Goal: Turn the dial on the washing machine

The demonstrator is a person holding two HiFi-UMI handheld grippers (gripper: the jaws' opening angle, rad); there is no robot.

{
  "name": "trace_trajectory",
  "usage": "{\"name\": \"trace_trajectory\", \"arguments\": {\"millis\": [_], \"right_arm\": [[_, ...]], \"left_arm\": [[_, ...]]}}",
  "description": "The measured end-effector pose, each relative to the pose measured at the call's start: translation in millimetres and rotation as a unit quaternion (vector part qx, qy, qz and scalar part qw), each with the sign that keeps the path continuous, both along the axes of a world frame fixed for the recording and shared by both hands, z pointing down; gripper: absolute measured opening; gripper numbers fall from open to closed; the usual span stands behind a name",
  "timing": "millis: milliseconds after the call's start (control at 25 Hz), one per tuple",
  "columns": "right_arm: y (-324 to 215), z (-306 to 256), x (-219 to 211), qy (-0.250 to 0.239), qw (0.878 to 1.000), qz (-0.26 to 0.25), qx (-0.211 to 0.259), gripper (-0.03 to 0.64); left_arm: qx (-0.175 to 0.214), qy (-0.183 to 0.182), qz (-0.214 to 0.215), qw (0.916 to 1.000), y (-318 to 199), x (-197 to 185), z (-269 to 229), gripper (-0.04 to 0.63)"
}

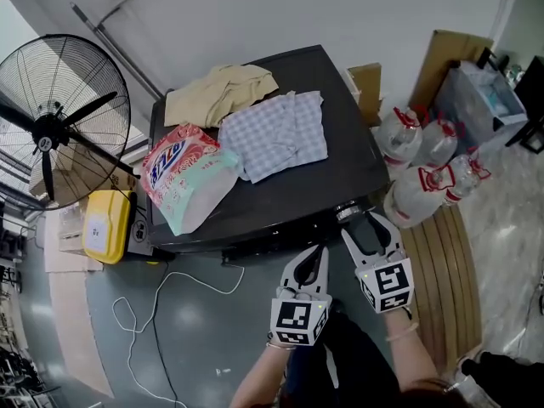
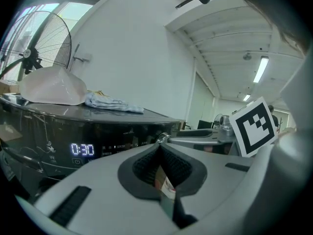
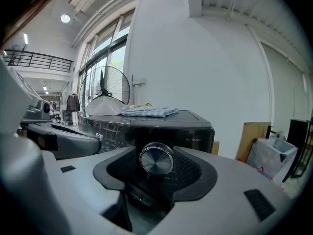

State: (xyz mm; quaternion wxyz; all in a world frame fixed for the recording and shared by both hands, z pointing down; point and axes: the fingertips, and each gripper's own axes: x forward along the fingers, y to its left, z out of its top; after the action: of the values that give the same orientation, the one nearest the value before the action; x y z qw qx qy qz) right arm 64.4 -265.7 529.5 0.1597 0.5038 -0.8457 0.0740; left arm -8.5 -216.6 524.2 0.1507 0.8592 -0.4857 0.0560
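Facing the dial (image 3: 156, 159) head-on, unlike the head view, right tongs (image 1: 366, 225) stand open around it; left tongs (image 2: 160, 146) closed.

In the head view, the front panel of the washing machine (image 1: 348, 151) is hidden under the near lip of its top, and the dial (image 1: 347, 212) is largely covered by the right gripper (image 1: 364, 223). The fan (image 1: 51, 126) is cut off by the left edge, and the person's arms (image 1: 255, 382) by the near edge. The print on the detergent bag (image 1: 183, 181) cannot be read in full.

In the left gripper view, the labels right of the lit display (image 2: 82, 149) are too small to be read. A reddish and white scrap is seen in the slit below the meeting pads of the left gripper (image 2: 159, 147), but it cannot be identified.

In the right gripper view, the lettering right of the dial cannot be made out. The machine's lower front is hidden by the gripper's own body.
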Motion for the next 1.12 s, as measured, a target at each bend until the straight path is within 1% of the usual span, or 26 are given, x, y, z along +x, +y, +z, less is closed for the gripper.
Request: {"name": "trace_trajectory", "arguments": {"millis": [280, 440, 800, 1000, 1120], "right_arm": [[-7, 16, -4, 0.003, 1.000, -0.004, -0.008, 0.279], [-11, 25, -5, 0.003, 1.000, 0.001, -0.008, 0.294], [-20, 33, -4, -0.001, 1.000, 0.031, -0.003, 0.295], [-20, 33, -2, -0.016, 0.999, 0.046, -0.002, 0.295], [-20, 34, -2, -0.042, 0.998, 0.053, -0.012, 0.295]], "left_arm": [[0.001, 0.001, -0.001, 1.0000, -3, 4, 8, 0.017], [-0.002, 0.001, -0.009, 1.0000, -2, 0, 16, 0.017], [-0.008, 0.000, -0.026, 0.9996, 0, -8, 35, 0.017], [-0.007, 0.007, -0.032, 0.9994, -1, -5, 34, 0.017], [-0.006, 0.008, -0.031, 0.9995, 0, -2, 34, 0.017]]}}
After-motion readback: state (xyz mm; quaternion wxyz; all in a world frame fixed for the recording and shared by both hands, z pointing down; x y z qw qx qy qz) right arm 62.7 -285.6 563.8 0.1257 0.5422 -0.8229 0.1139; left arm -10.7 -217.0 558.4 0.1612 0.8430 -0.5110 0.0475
